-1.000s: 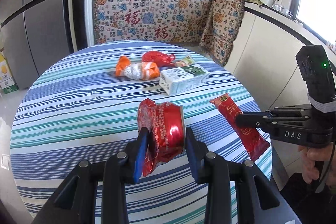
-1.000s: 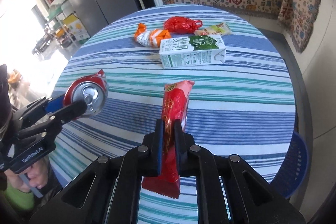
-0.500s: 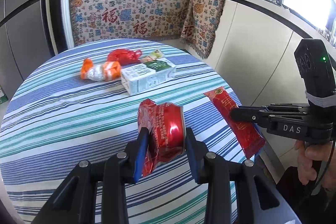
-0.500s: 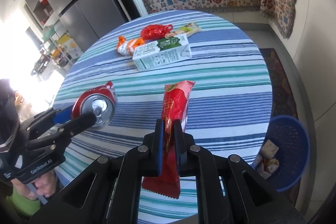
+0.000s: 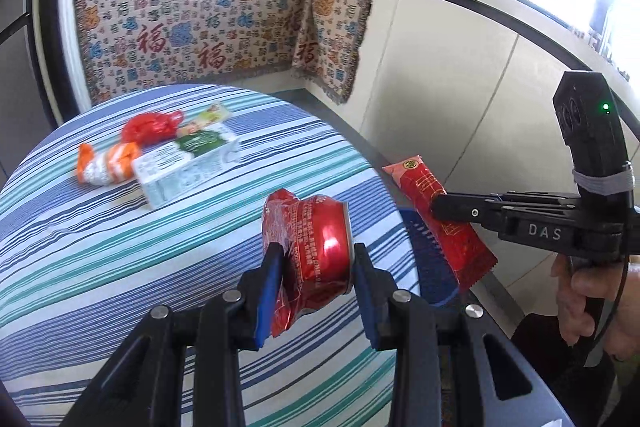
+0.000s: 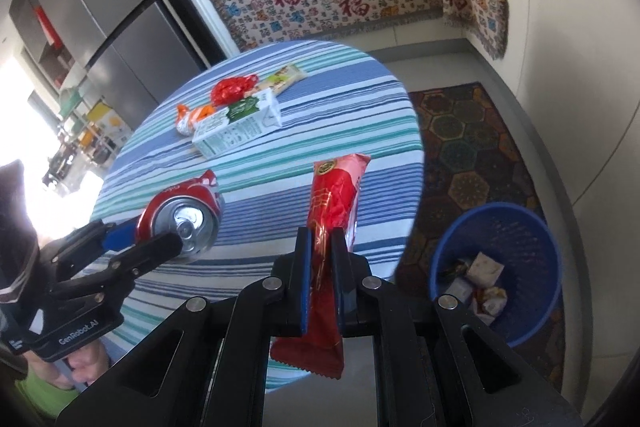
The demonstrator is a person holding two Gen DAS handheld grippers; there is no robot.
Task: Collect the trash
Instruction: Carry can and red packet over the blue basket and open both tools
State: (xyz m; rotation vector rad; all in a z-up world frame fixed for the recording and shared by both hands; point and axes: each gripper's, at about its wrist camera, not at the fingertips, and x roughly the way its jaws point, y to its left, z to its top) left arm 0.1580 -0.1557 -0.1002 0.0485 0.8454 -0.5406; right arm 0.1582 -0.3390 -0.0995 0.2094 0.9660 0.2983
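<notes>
My left gripper [image 5: 314, 259] is shut on a crushed red can [image 5: 310, 247] and holds it above the striped table's right edge; the can also shows in the right wrist view [image 6: 180, 219]. My right gripper [image 6: 320, 251] is shut on a long red snack wrapper [image 6: 334, 207], held in the air past the table edge; the wrapper also shows in the left wrist view [image 5: 436, 219]. A blue trash bin [image 6: 496, 263] with some trash inside stands on the floor to the right of the table.
On the round striped table [image 5: 100, 247] lie a white and green milk carton [image 5: 188, 167], an orange and white wrapper [image 5: 106, 165], a red bag [image 5: 150, 127] and a pale snack bar [image 5: 208, 117]. A patterned rug [image 6: 472, 147] and white cabinets [image 5: 460, 87] lie beyond.
Both grippers have moved right with their loads, off toward the table's right edge. The blue bin has come into fuller view below the right gripper.
</notes>
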